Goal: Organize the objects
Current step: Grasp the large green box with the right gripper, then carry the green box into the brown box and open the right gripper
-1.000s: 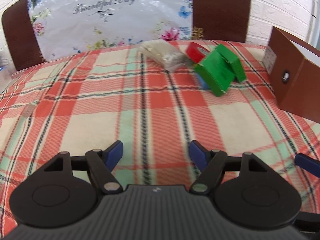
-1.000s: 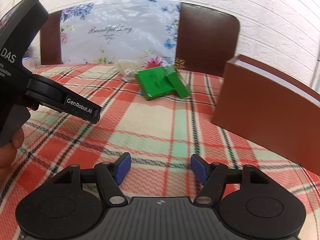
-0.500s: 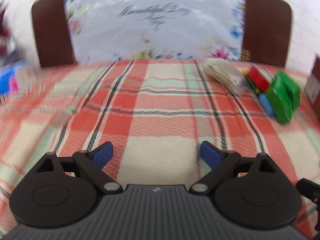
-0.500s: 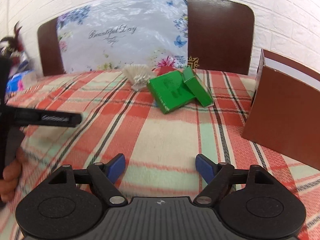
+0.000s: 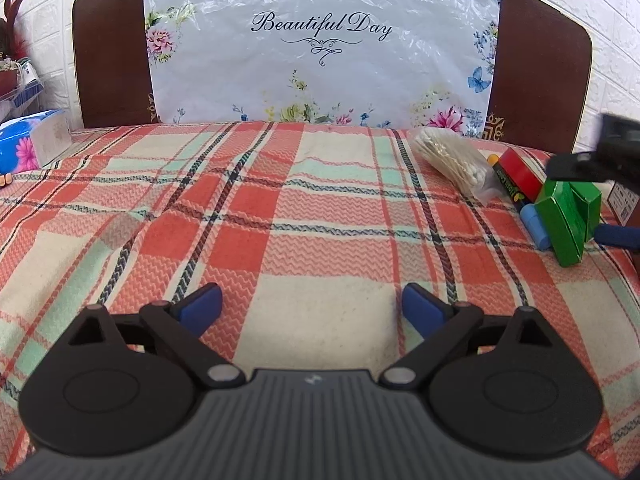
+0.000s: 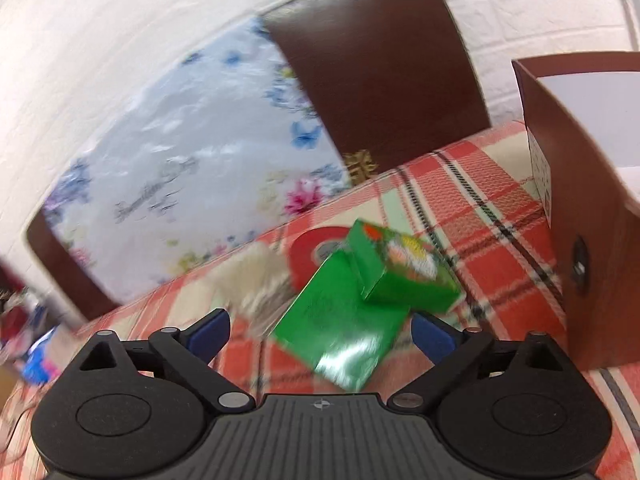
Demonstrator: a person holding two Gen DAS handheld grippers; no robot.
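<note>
Holding left gripper [image 5: 312,306] spread wide over bare plaid bedspread [image 5: 256,216] mid-bed, nothing between pads. Right gripper [image 6: 320,330] rolled sideways, jaws opening, large green box [image 6: 340,332] lying between pads, no pad pressing it. Smaller green box [image 6: 404,272] leaning on top. Red tape roll [image 6: 316,244] and cotton swab bag [image 5: 452,156] just behind, toward headboard. Brown box [image 6: 576,216] standing at bed's right edge.
</note>
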